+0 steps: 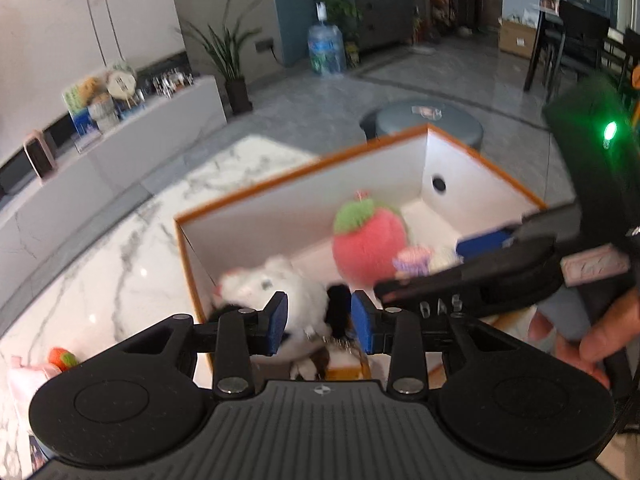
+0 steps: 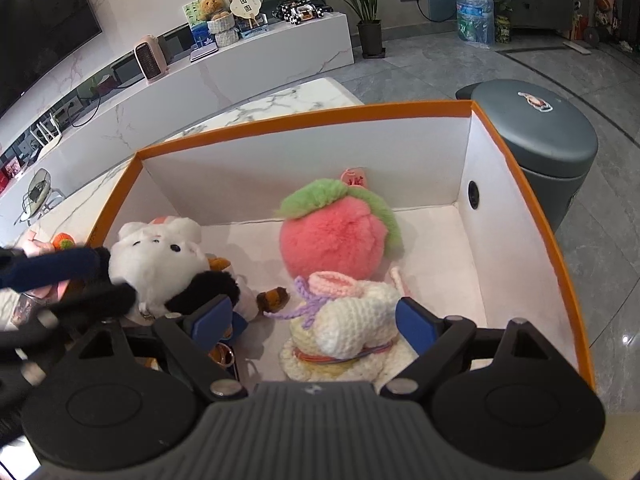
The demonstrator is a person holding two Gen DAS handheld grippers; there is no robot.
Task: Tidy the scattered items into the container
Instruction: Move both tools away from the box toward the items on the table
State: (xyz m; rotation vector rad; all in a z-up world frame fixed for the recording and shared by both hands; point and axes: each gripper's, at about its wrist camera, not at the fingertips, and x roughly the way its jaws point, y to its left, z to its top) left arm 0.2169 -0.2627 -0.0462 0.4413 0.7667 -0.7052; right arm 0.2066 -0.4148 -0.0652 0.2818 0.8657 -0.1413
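Observation:
An orange-rimmed white box stands on the marble table. Inside lie a pink plush peach with green leaves, a white and black plush animal and a cream crocheted toy with a purple bow. My left gripper is open over the box's near left part, its jaws on either side of the white plush, not pressing it. My right gripper is open above the crocheted toy, which lies between its fingers. A small orange and green toy lies outside the box at the left.
The marble table extends left of the box, with pink items at its near left edge. A grey round bin stands behind the box's right end. A low white TV cabinet runs along the far wall.

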